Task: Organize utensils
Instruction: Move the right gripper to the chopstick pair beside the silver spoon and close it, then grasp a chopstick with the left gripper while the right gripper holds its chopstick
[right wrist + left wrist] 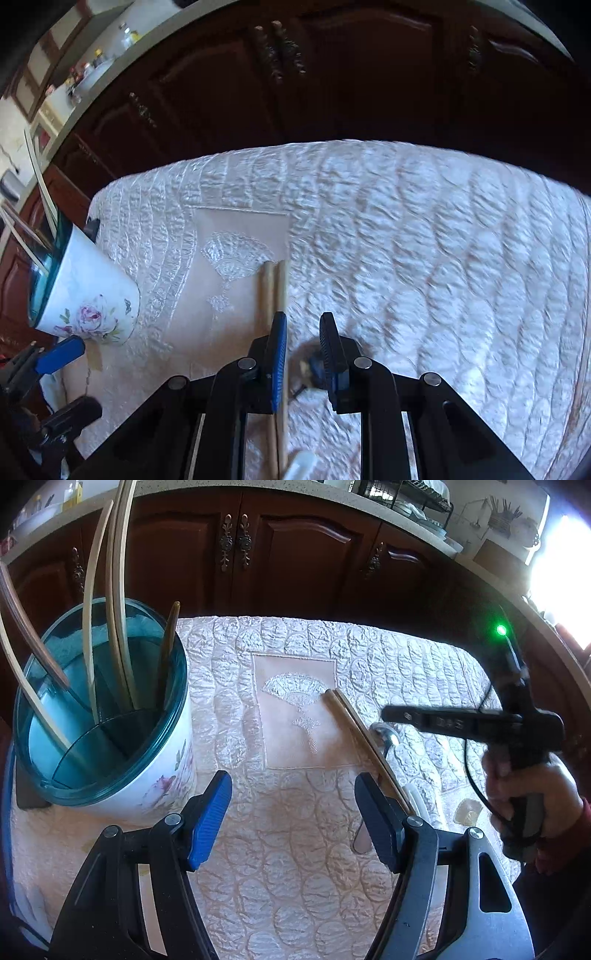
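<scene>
Tools, two. Right tool [303, 332]: fingers apart by narrow gap, nothing clamped; chopstick pair [275, 295] lies just outside its left finger, touching or nearly, can't tell which; likely lining up to pick. Left tool [291, 812]: spread wide, empty, hovering lower centre, probably waiting beside holder [110, 716].

Holder: upper left, upright on quilted table cover [295, 867], already stocked with chopsticks, so destination.

Left view alone: spoon [384, 731] beyond pair; person's hand [532, 797]. Right view alone: right tool's gap.
</scene>
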{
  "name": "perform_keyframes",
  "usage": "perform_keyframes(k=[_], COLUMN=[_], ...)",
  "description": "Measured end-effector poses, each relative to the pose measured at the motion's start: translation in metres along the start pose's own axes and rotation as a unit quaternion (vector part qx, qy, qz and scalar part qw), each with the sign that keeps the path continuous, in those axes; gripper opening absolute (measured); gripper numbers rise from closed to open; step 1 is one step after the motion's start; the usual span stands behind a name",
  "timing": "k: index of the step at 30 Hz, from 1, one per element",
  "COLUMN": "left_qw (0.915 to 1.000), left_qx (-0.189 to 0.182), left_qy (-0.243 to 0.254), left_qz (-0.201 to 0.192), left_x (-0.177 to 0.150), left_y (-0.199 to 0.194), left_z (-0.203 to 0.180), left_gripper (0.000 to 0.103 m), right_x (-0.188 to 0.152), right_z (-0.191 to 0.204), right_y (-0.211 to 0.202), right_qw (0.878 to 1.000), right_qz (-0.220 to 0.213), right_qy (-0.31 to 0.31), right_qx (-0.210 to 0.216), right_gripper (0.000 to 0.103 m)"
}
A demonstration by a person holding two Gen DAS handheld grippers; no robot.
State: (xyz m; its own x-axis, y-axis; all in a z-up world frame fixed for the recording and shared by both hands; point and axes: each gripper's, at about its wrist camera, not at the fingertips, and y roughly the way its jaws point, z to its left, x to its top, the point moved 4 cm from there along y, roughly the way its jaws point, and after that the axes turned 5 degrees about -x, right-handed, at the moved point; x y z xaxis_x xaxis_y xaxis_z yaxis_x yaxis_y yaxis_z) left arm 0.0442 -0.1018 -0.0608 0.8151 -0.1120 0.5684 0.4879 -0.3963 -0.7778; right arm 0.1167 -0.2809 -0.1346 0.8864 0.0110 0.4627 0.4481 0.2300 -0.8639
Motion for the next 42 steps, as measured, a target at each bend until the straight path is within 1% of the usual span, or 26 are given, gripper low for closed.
perform_keyframes(k=[2,5,8,10,11,15,18,20,21,22,23,24,25,26,28,30,32,34,36,37,39,42], left_qw=[1.0,0.9999,0.9999,0.9998,0.9998,0.9998,0.9991,0.998,0.9976,0.9969,0.9962,0.9954,0.9947,0.9941,0.993,0.9929,0.9923,0.9918,0.9915,0.9914,0.992,0.9929], left_qx=[-0.004,-0.007,-0.011,-0.013,-0.012,-0.01,-0.021,-0.032,-0.034,-0.037,-0.041,-0.045,-0.045,-0.045,-0.044,-0.032,-0.027,-0.022,-0.015,-0.015,-0.01,0.006], left_qy=[-0.005,-0.007,-0.009,-0.009,-0.007,-0.009,-0.031,-0.048,-0.054,-0.061,-0.068,-0.075,-0.083,-0.088,-0.097,-0.1,-0.105,-0.108,-0.11,-0.112,-0.109,-0.099], left_qz=[0.003,0.004,0.009,0.013,0.014,0.015,0.019,0.024,0.027,0.032,0.036,0.039,0.041,0.044,0.051,0.056,0.06,0.065,0.067,0.066,0.064,0.067], left_x=[0.002,0.005,0.007,0.008,0.008,0.012,0.017,0.019,0.02,0.023,0.024,0.025,0.027,0.028,0.031,0.032,0.034,0.036,0.04,0.042,0.045,0.049], left_y=[0.003,0.007,0.014,0.017,0.017,0.023,0.031,0.039,0.043,0.048,0.053,0.057,0.062,0.067,0.077,0.085,0.093,0.101,0.109,0.111,0.116,0.121], left_z=[0.0,-0.003,-0.007,-0.01,-0.011,-0.013,-0.013,-0.014,-0.015,-0.015,-0.016,-0.016,-0.016,-0.016,-0.016,-0.015,-0.014,-0.013,-0.012,-0.012,-0.013,-0.014], left_gripper=[0.069,0.069,0.069,0.069,0.069,0.069,0.069,0.069,0.069,0.069,0.069,0.067,0.063,0.061,0.053,0.047,0.045,0.042,0.037,0.037,0.037,0.035], right_x=[-0.008,-0.023,-0.036,-0.04,-0.041,-0.038,-0.035,-0.033,-0.032,-0.031,-0.029,-0.028,-0.028,-0.028,-0.028,-0.029,-0.032,-0.031,-0.034,-0.035,-0.038,-0.04], right_z=[-0.011,-0.029,-0.042,-0.046,-0.05,-0.067,-0.077,-0.08,-0.083,-0.084,-0.081,-0.081,-0.083,-0.087,-0.094,-0.106,-0.118,-0.115,-0.109,-0.106,-0.098,-0.09], right_y=[-0.001,-0.003,0.001,0.006,0.008,0.013,0.019,0.02,0.017,0.015,0.014,0.01,0.004,-0.002,-0.004,-0.011,-0.016,-0.018,-0.02,-0.021,-0.02,-0.019], right_qw=[1.0,0.997,0.991,0.984,0.98,0.957,0.942,0.937,0.938,0.941,0.944,0.945,0.946,0.948,0.951,0.951,0.95,0.954,0.962,0.965,0.968,0.968], right_qz=[0.012,0.028,0.038,0.039,0.038,0.031,0.023,0.014,0.009,0.003,-0.004,-0.014,-0.023,-0.031,-0.042,-0.054,-0.052,-0.044,-0.032,-0.029,-0.025,-0.02], right_qy=[0.023,0.067,0.112,0.148,0.164,0.235,0.27,0.277,0.274,0.268,0.263,0.259,0.256,0.25,0.245,0.25,0.254,0.239,0.214,0.204,0.193,0.189], right_qx=[0.008,0.034,0.067,0.097,0.109,0.166,0.196,0.212,0.214,0.206,0.198,0.198,0.197,0.192,0.184,0.175,0.173,0.175,0.167,0.164,0.161,0.165], right_gripper=[0.018,0.018,0.018,0.023,0.024,0.025,0.025,0.025,0.023,0.019,0.012,0.007,0.0,0.0,0.0,0.0,0.0,0.0,0.001,0.001,0.001,0.001])
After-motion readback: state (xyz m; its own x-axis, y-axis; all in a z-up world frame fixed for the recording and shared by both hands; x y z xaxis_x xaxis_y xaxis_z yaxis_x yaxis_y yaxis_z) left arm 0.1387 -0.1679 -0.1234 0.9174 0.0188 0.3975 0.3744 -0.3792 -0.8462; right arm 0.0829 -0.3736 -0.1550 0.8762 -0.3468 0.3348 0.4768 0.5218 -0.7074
